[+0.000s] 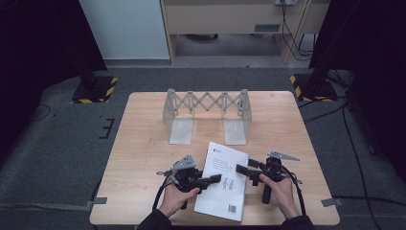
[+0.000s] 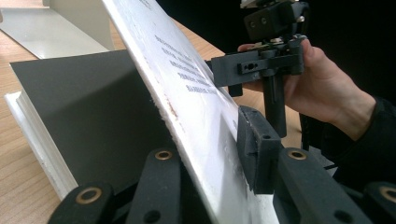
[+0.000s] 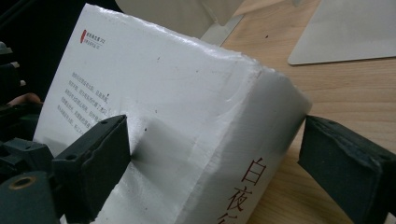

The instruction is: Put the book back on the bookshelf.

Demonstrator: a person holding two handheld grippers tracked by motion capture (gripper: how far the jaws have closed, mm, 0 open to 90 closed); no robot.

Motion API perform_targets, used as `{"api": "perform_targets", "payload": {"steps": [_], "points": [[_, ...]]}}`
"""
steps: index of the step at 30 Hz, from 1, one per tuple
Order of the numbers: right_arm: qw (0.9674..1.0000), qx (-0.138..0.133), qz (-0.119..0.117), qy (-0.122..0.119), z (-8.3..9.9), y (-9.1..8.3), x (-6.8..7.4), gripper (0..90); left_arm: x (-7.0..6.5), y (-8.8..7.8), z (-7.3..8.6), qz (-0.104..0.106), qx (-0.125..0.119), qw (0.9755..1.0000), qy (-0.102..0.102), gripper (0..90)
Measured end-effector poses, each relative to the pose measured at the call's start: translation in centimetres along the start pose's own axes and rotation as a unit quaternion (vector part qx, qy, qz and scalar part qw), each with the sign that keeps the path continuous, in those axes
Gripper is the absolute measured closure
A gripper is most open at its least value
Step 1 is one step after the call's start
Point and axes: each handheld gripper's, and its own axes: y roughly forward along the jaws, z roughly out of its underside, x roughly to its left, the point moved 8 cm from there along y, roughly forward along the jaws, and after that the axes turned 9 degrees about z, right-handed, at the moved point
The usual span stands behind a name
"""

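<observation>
The left hand-held gripper (image 1: 216,178) is pinching the thin, flat front cover of the white book (image 1: 225,184), which is lying on the wooden surface (image 1: 143,143) in front of the grey zigzag rack (image 1: 207,115). The right hand-held gripper (image 1: 241,168) is sitting open around the book's thick spine, its pads not pressing. I think the cover is being opened, so next comes a gentle lift.

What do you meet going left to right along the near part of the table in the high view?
Left hand-held gripper → white book → right hand-held gripper.
</observation>
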Motion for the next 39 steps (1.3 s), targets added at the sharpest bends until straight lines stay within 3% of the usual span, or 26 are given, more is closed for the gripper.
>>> {"api": "perform_targets", "payload": {"steps": [3,5,7,14,19,21,27,31,32,33,35,39], "points": [[0.9997,0.01,-0.019,0.013,0.1,0.4,-0.1,2.9,-0.2,-0.1,0.0,0.003,0.001,1.0,0.005,69.9],[0.9994,0.013,-0.027,0.018,0.1,0.5,-0.1,3.0,-0.2,-0.1,0.0,0.005,0.002,1.0,0.006,69.9],[0.9979,0.022,-0.047,0.037,0.3,0.6,0.4,7.6,-0.2,-0.1,0.0,0.006,0.003,1.0,0.005,69.8],[0.9983,0.03,-0.031,0.04,0.4,0.8,0.3,10.5,0.4,-0.2,0.3,0.002,0.014,0.9999,-0.008,66.5],[0.9976,0.044,-0.019,0.05,0.7,1.1,0.0,11.6,0.7,0.2,1.0,-0.024,0.044,0.9987,0.008,57.4],[0.9967,0.053,-0.015,0.06,1.0,1.3,-0.1,11.9,1.0,0.3,1.3,-0.036,0.057,0.9977,0.011,49.9],[0.9927,0.084,0.001,0.086,1.8,1.9,-1.1,14.3,1.9,-0.1,1.8,-0.069,0.077,0.9946,0.0,38.6],[0.993,0.087,0.01,0.079,1.9,1.8,-1.2,18.3,3.2,-1.1,2.2,-0.118,0.098,0.9881,-0.003,34.7],[0.9936,0.084,0.017,0.074,1.9,1.8,-1.4,22.5,3.8,-1.4,2.4,-0.14,0.103,0.9848,-0.003,34.4],[0.9936,0.084,0.017,0.074,1.9,1.8,-1.4,22.5,4.0,-1.6,2.5,-0.143,0.1,0.9847,-0.002,34.4],[0.9934,0.082,0.018,0.078,1.9,1.8,-1.4,23.0,4.2,-1.7,2.5,-0.129,0.083,0.9879,-0.021,34.3],[0.9933,0.082,0.019,0.079,1.9,1.8,-1.4,22.9,4.6,-1.6,3.0,-0.126,0.093,0.9872,-0.03,32.2]]}}
